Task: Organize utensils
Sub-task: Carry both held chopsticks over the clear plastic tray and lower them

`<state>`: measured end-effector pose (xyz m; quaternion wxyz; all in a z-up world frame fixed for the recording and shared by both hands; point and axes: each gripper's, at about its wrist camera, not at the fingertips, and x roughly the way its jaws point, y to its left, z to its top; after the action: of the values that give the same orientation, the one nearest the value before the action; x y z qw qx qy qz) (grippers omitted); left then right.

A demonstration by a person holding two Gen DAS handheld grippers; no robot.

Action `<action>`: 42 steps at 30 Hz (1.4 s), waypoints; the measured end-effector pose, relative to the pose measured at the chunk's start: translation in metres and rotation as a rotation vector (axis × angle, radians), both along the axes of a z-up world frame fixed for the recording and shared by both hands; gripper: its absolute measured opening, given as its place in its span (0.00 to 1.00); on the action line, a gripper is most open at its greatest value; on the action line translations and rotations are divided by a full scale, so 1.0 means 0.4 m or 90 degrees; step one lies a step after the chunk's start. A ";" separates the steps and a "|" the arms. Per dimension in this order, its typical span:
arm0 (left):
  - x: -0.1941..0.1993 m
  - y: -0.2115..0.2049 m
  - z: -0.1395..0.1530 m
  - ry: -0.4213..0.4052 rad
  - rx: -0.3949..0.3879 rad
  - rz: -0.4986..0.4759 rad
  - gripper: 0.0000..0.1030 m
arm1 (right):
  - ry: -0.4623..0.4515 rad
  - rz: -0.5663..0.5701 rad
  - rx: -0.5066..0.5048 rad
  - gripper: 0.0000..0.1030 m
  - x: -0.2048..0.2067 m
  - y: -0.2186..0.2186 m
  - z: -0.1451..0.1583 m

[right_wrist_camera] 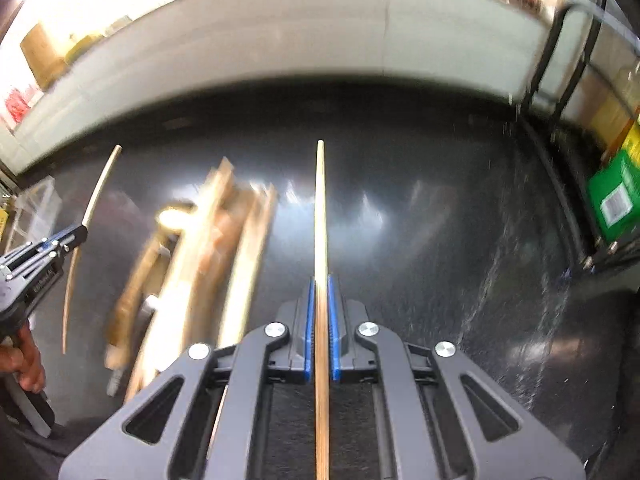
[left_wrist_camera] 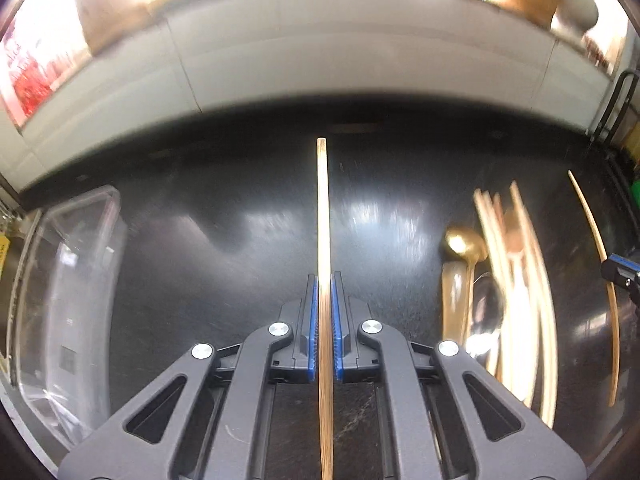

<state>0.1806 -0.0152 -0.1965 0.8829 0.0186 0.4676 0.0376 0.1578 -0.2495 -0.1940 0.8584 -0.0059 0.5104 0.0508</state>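
- Dark, glossy bench (left_wrist_camera: 240, 208) runs up to a pale tiled wall (left_wrist_camera: 320, 60); both views are motion-blurred.
- Landmark: the utensil pile (left_wrist_camera: 508, 280), a blurred heap of wooden sticks with a gold spoon (left_wrist_camera: 464, 244) at its edge.
- Left hand-held gripper (left_wrist_camera: 325, 320): blue pads pressed onto a chopstick (left_wrist_camera: 322, 200). Stick axis runs straight forward along the fingers, tip toward the wall.
- Right hand-held gripper (right_wrist_camera: 320, 320): pads likewise clamped on a second chopstick (right_wrist_camera: 320, 208), same forward axis.
- Relative to the pile, the left unit sits on its left side and the right unit on its right side; the pile lies between them. Pile axis appears roughly parallel to both held sticks.
- Clear container (left_wrist_camera: 68, 288) stands left of the pile, beyond the left unit, its long side also roughly parallel to the held stick.
- Judgement: the left unit is nearer the container, so it is the likelier one to deposit there; little rotation should be needed.
- One loose stick (left_wrist_camera: 596, 264) lies right of the pile, near the right unit's tip.
- Green box (right_wrist_camera: 614, 196) sits far right of the pile.
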 end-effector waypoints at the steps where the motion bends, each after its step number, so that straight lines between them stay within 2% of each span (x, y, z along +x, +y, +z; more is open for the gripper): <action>1: -0.007 0.006 0.024 -0.014 0.001 0.003 0.05 | -0.019 0.006 0.004 0.07 -0.007 0.013 0.032; 9: -0.150 0.071 0.245 -0.131 0.017 0.042 0.05 | -0.146 0.064 0.022 0.07 -0.111 0.102 0.242; 12: -0.224 0.078 0.287 -0.157 0.017 0.051 0.05 | -0.194 0.072 0.027 0.07 -0.182 0.116 0.312; 15: -0.299 0.095 0.313 -0.173 0.018 0.060 0.05 | -0.220 0.078 0.033 0.07 -0.251 0.139 0.349; 21: -0.418 0.117 0.325 -0.167 0.018 0.075 0.05 | -0.227 0.092 0.042 0.07 -0.363 0.174 0.375; 29: -0.492 0.243 0.338 -0.156 0.021 0.128 0.05 | -0.223 0.129 0.063 0.07 -0.392 0.291 0.400; 35: -0.514 0.403 0.328 -0.143 0.030 0.195 0.05 | -0.208 0.202 0.102 0.07 -0.337 0.485 0.408; 42: -0.523 0.574 0.284 -0.113 0.037 0.249 0.05 | -0.163 0.287 0.146 0.07 -0.265 0.763 0.358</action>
<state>-0.0285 0.2144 -0.0827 0.8957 -0.0506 0.3814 0.2228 0.0516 0.0557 -0.0509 0.8780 -0.0290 0.3744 0.2968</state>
